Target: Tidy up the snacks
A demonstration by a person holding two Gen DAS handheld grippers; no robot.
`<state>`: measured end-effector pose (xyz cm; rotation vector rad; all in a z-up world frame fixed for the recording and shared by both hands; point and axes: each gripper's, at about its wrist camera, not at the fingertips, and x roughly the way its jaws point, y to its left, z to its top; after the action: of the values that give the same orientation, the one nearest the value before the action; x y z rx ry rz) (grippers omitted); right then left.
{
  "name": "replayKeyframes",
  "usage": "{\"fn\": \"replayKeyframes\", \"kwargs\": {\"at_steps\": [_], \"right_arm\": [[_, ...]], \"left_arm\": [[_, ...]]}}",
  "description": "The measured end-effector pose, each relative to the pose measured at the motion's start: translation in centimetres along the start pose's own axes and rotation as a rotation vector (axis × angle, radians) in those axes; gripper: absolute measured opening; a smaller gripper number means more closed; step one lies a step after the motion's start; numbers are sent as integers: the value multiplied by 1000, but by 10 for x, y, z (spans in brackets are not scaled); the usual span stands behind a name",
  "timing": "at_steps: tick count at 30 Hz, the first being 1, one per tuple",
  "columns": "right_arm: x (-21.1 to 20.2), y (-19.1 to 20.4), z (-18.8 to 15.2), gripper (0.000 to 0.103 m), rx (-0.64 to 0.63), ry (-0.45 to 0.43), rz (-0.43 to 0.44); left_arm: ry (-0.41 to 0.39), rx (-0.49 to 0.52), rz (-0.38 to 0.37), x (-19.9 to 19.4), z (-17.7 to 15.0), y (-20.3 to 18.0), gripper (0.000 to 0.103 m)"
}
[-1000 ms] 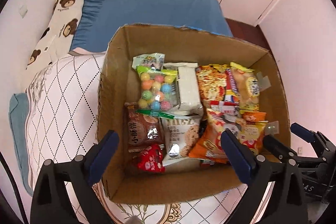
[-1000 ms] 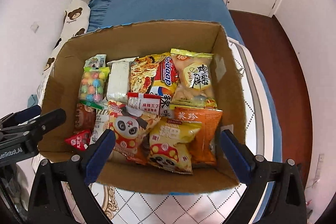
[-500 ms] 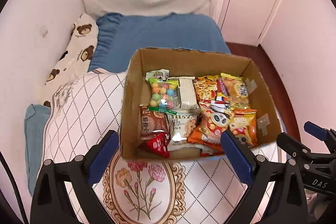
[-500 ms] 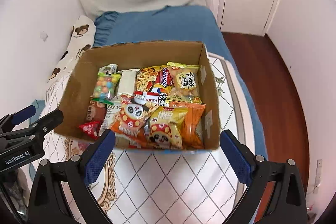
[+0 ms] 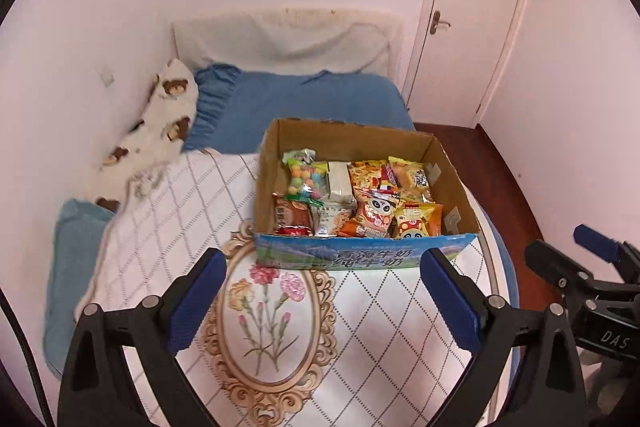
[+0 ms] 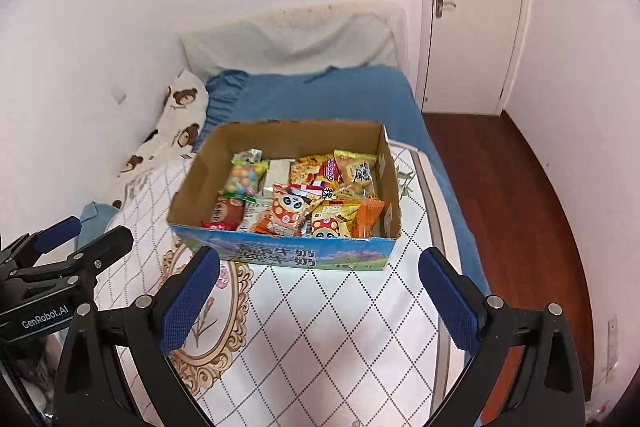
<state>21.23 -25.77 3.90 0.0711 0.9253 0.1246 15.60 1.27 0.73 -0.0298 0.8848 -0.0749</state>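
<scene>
Cardboard box (image 5: 362, 255) of snack packets (image 5: 374, 217) sat mid-bed on the quilt (image 5: 168, 227), straight ahead of both hand-held grippers, long axis crosswise. Left hand-held gripper (image 5: 324, 303) and right hand-held gripper (image 6: 320, 301) gaped wide, empty, about equally near.

Your right gripper (image 6: 319, 301) hangs with its blue-padded jaws spread wide and empty above the white diamond-quilted bedspread (image 6: 340, 323). Ahead of it sits the open brown cardboard box with a blue printed front (image 6: 280, 254), packed with colourful snack packets (image 6: 298, 193). Your left gripper (image 6: 70, 249) shows at the left edge, well apart from the box. A blue pillow (image 6: 320, 95) lies behind the box.
</scene>
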Motion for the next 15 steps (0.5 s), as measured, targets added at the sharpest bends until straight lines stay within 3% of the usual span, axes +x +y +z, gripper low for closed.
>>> {"fn": "replayKeyframes", "kwargs": {"at_steps": [8,15], "right_arm": [[-70,8,-19,102,-23,-108,-22],[-107,16,-31,103,-37,-153,-17]], "left_arm": [[-53,15,4,-51,-19,-4,100],[-76,5,-7,-81,-31,-8,100]]}}
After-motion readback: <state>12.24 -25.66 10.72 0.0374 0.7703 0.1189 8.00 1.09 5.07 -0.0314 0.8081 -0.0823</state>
